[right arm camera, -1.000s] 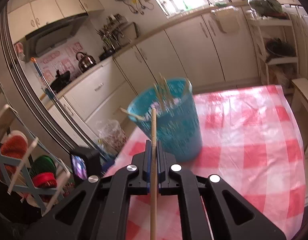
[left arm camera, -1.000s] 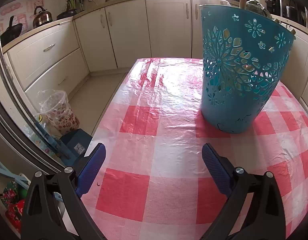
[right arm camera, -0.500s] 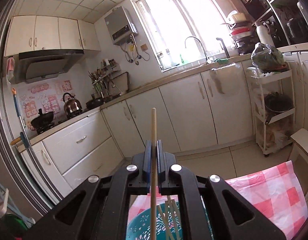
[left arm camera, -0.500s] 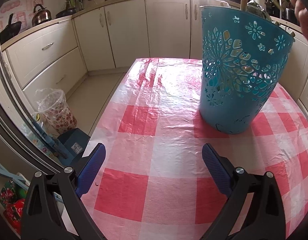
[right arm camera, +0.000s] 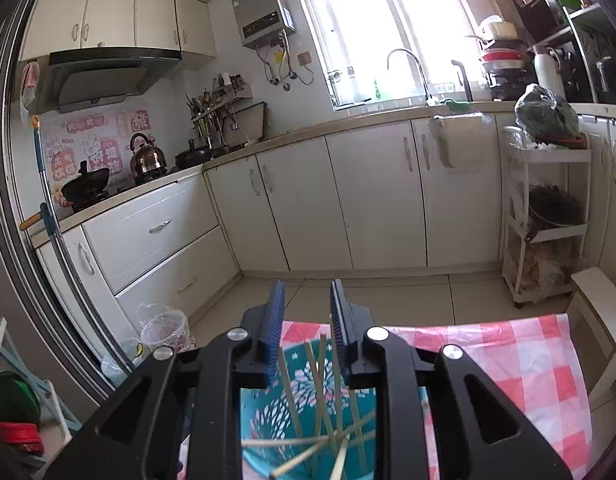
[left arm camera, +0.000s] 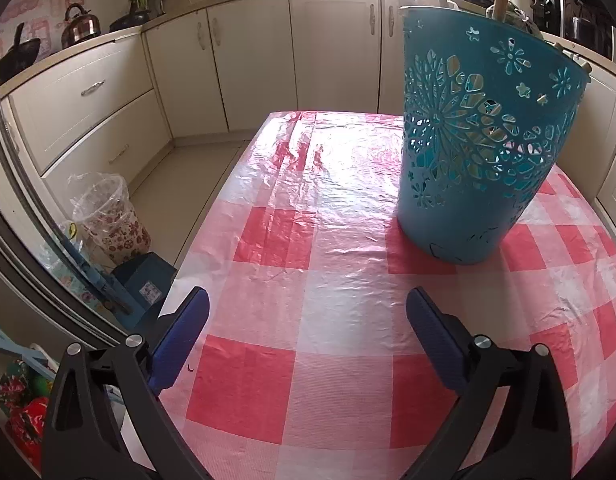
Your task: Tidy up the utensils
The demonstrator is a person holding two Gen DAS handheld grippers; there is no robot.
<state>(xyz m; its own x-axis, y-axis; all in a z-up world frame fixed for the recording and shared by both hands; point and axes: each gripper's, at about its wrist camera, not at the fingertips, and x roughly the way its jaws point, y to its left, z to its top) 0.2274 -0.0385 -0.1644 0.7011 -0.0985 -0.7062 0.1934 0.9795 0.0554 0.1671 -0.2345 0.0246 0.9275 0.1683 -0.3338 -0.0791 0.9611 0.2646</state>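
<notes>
A teal cut-out plastic basket (left arm camera: 480,136) stands upright on the red-and-white checked tablecloth (left arm camera: 340,240). In the right wrist view I look down into the same basket (right arm camera: 268,412), where several wooden chopsticks (right arm camera: 320,396) lean against each other. My right gripper (right arm camera: 306,300) hovers directly above the basket's mouth; its jaws are opening and nothing is between the pads. My left gripper (left arm camera: 306,316) rests wide open over the near part of the table, well short of the basket, with nothing in it.
White cabinets (right arm camera: 372,200) and a counter run along the far wall. A lined waste bin (left arm camera: 108,216) stands on the floor left of the table. A white shelf trolley (right arm camera: 544,216) stands at the right, and a pale stool (right arm camera: 600,320) touches the table's right edge.
The right gripper carried a chopstick over the basket, then parted its jaws; the chopstick is gone from between the pads. The left gripper has stayed put.
</notes>
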